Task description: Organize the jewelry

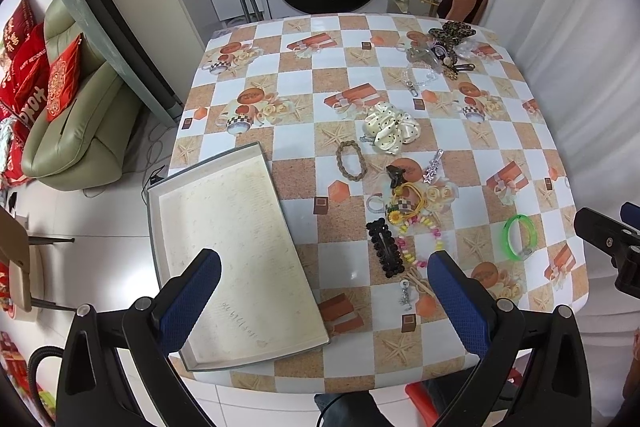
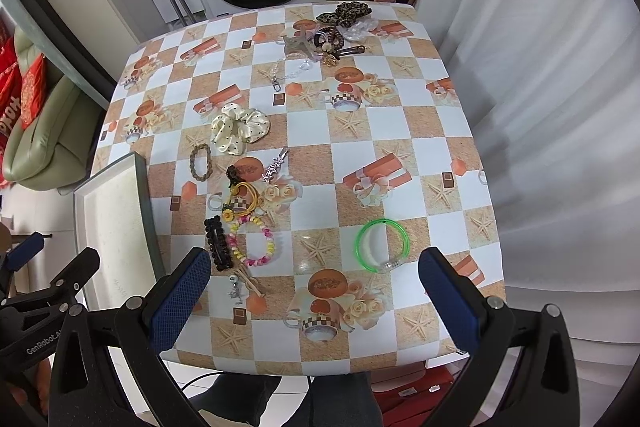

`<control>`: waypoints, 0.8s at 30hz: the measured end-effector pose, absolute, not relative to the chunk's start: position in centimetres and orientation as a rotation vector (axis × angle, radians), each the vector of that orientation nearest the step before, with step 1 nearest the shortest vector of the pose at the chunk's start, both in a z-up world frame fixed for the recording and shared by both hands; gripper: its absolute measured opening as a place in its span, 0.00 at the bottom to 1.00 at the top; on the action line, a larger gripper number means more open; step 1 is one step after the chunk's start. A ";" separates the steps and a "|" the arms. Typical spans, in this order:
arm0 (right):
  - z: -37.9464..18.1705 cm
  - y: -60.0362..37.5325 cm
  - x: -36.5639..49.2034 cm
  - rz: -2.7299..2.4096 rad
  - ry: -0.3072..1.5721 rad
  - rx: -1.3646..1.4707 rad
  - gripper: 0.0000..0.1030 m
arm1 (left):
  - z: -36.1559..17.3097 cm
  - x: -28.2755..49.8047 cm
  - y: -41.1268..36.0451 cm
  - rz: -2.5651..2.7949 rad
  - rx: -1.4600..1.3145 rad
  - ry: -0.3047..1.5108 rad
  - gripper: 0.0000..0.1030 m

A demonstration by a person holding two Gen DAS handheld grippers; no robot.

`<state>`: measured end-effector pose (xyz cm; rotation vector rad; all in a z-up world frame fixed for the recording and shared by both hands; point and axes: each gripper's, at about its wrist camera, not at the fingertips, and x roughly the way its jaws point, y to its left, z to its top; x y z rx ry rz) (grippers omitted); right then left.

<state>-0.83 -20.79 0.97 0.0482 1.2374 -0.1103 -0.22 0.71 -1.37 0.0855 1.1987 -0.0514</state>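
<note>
Tray [image 1: 240,227] left of jewelry [image 1: 404,223]

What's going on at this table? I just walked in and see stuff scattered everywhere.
A person is about to sort jewelry, holding tongs in each hand. Both the left tongs and right tongs hang open above the near edge of the table, holding nothing. The shallow tray at the left lies empty. The green bangle, black hair clip, bead bracelet and cream scrunchie all lie loose on the tablecloth.
</note>
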 end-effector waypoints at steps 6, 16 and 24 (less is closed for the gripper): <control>1.0 -20.8 -0.7 -0.111 1.240 0.048 1.00 | -1.1 0.0 0.5 -0.054 0.086 1.197 1.00; 1.0 -20.8 -0.8 -0.111 1.240 0.048 1.00 | -1.4 0.1 0.9 -0.050 0.086 1.203 1.00; 1.0 -20.9 -0.8 -0.111 1.239 0.049 1.00 | -1.3 0.2 0.8 -0.050 0.087 1.202 1.00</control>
